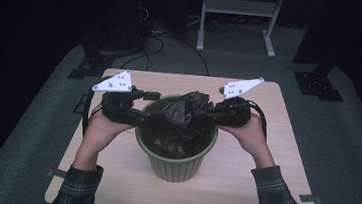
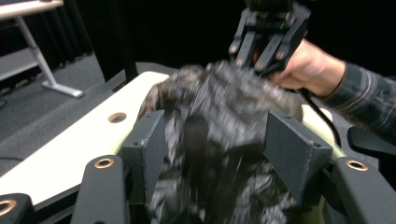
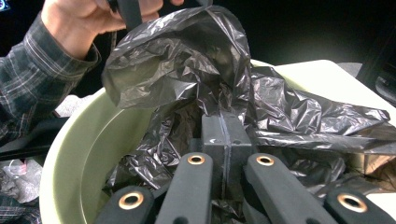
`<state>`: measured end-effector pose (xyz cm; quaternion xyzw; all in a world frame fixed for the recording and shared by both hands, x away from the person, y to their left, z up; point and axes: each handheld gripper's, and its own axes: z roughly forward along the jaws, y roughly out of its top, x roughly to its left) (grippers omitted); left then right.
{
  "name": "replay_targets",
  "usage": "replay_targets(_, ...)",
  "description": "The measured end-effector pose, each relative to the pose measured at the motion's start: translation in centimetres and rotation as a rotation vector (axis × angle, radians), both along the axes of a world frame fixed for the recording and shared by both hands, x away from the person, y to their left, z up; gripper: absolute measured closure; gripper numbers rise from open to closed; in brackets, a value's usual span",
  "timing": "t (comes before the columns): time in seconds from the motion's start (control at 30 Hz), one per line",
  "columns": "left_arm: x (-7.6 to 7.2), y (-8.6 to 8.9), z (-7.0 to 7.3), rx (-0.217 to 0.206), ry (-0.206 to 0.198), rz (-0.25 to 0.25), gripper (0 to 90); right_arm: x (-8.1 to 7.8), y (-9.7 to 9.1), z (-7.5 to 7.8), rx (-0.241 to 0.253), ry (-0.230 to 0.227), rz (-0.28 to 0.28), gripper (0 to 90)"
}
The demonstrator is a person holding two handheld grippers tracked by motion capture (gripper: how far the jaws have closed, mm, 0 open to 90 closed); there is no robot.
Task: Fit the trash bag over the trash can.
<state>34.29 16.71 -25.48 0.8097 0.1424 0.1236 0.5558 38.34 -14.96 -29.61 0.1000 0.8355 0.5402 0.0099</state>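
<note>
An olive-green plastic pot (image 1: 175, 167) stands in the middle of the light wooden table (image 1: 261, 190). A crumpled black plastic bag (image 1: 188, 112) sits in it and bulges above the rim. My left gripper (image 1: 152, 106) is at the pot's left rim. Its jaws stand apart in the left gripper view (image 2: 215, 135), with the blurred bag (image 2: 224, 107) between them and a gap on each side. My right gripper (image 1: 199, 115) reaches in from the right. Its jaws are shut (image 3: 223, 133) on a fold of the bag (image 3: 177, 60), inside the pot's rim (image 3: 79, 149).
A person's hands and plaid sleeves (image 1: 275, 201) come in from the near edge. Beyond the table are a white metal frame (image 1: 238, 7), cables and dark stands (image 1: 319, 82) on grey carpet. The tabletop has a round hole (image 2: 117, 117) near its edge.
</note>
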Motion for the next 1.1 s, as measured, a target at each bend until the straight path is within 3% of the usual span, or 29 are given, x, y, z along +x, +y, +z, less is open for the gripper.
replay_targets(0.2,1.4,-2.6,1.3,0.003,0.019,-0.046,36.5,0.0,0.5,0.0,-0.008,0.0,0.008,90.0)
replay_targets(0.5,2.6,-5.2,1.2,0.047,0.048,-0.058,36.0,0.0,0.7,0.0,-0.008,0.002,0.012,90.0)
replay_targets(0.57,3.1,-5.5,0.7,0.072,0.06,-0.051,41.1,0.0,0.6,0.1,-0.007,0.003,0.016,90.0)
replay_targets(0.7,3.6,-5.5,0.3,0.105,0.082,-0.05,62.9,-0.1,0.6,0.1,-0.006,0.0,0.021,90.0)
replay_targets(0.77,3.7,-5.3,-0.1,0.146,0.079,-0.047,76.1,-0.2,0.5,0.2,-0.005,0.001,0.024,90.0)
replay_targets(0.83,3.8,-4.8,-0.2,0.147,0.075,-0.027,87.5,-0.2,0.5,0.2,-0.008,-0.001,0.026,90.0)
replay_targets(0.9,3.8,-4.5,-0.2,0.143,0.07,-0.005,89.4,-0.3,0.3,0.2,-0.012,-0.004,0.027,90.0)
replay_targets(1.03,4.2,-1.6,-0.2,0.095,0.078,0.082,88.9,-0.4,-0.3,0.3,-0.009,-0.004,0.018,90.0)
replay_targets(1.1,4.3,-1.0,-0.2,0.086,0.081,0.098,88.9,-0.5,-0.7,0.3,-0.014,-0.006,0.013,90.0)
